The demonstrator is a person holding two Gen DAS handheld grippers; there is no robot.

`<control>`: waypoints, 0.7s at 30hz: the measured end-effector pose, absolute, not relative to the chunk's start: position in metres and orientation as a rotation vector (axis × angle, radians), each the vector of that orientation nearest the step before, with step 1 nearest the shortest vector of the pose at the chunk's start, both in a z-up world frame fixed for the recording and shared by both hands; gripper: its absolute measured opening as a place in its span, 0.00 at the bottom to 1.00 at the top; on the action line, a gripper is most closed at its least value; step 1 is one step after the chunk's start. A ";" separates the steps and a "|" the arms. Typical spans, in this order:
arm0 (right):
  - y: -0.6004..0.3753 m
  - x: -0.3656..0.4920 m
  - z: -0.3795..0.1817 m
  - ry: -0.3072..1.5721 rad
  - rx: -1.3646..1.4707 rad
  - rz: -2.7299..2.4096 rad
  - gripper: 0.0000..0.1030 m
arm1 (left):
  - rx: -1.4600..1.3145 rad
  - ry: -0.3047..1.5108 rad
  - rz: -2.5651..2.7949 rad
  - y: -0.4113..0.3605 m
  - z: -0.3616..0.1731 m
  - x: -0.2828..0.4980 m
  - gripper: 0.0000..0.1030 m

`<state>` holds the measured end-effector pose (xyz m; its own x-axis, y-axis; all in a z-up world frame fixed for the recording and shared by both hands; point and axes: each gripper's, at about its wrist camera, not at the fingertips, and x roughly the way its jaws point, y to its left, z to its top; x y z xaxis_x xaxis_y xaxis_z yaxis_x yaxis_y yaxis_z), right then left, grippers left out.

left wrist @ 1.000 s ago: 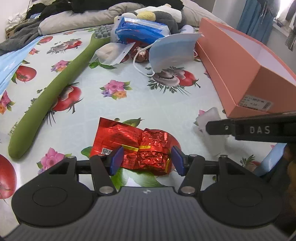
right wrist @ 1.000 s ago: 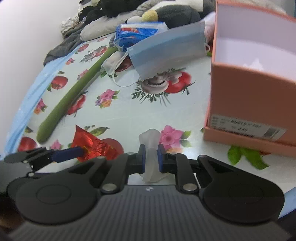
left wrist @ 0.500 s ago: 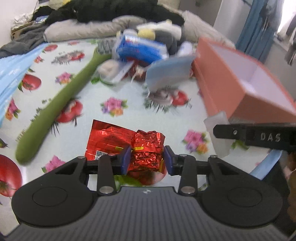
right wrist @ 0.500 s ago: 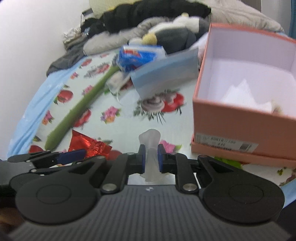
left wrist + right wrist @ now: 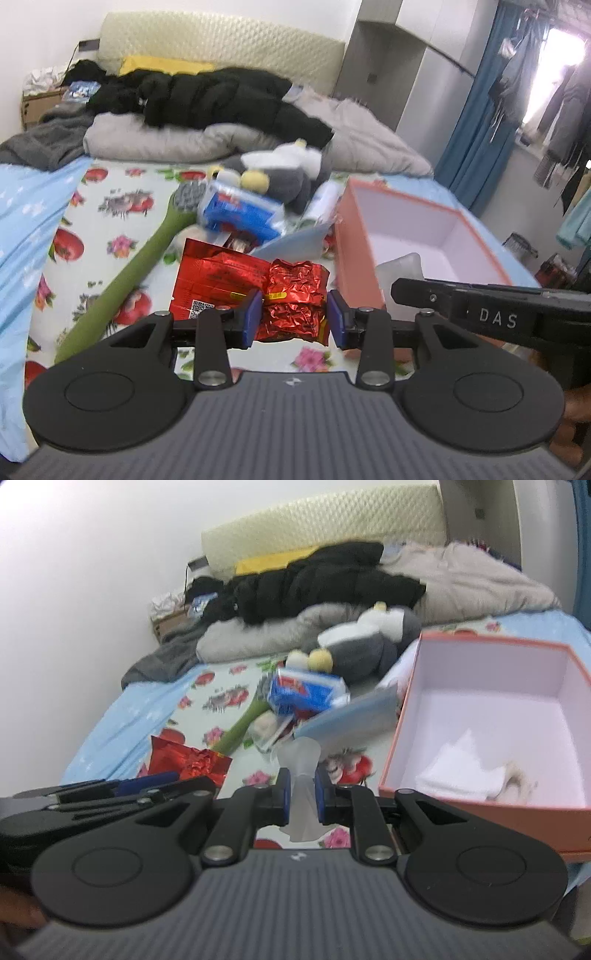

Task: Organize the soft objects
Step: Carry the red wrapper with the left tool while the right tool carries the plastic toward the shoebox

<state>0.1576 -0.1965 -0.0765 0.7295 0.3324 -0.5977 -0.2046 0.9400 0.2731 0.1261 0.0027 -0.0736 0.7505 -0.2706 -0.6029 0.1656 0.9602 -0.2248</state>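
The left gripper (image 5: 295, 315) is pinching the red foil packet (image 5: 291, 299) and the right gripper (image 5: 300, 798) the clear pouch (image 5: 301, 771), both aloft, needing firm grips toward the orange box (image 5: 400, 734) at two o'clock.

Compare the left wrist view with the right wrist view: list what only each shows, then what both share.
Only the left wrist view: blue curtains and hanging clothes by a bright window, and the QR code on the red foil bag clamped in the left gripper.

Only the right wrist view: white paper lying on the floor of the pink box, and the right gripper shut on a small clear bag.

Both: the box, foil bag, green brush, blue packet, plush toy and black jacket.
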 end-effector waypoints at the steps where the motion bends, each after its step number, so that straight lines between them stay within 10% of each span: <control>1: -0.198 0.155 -0.070 0.678 0.190 0.296 0.17 | -0.166 0.672 -0.244 0.002 -0.067 0.124 0.43; 21: -0.264 0.130 -0.023 0.535 0.218 0.170 0.17 | -0.204 0.586 -0.400 -0.056 0.004 0.120 0.43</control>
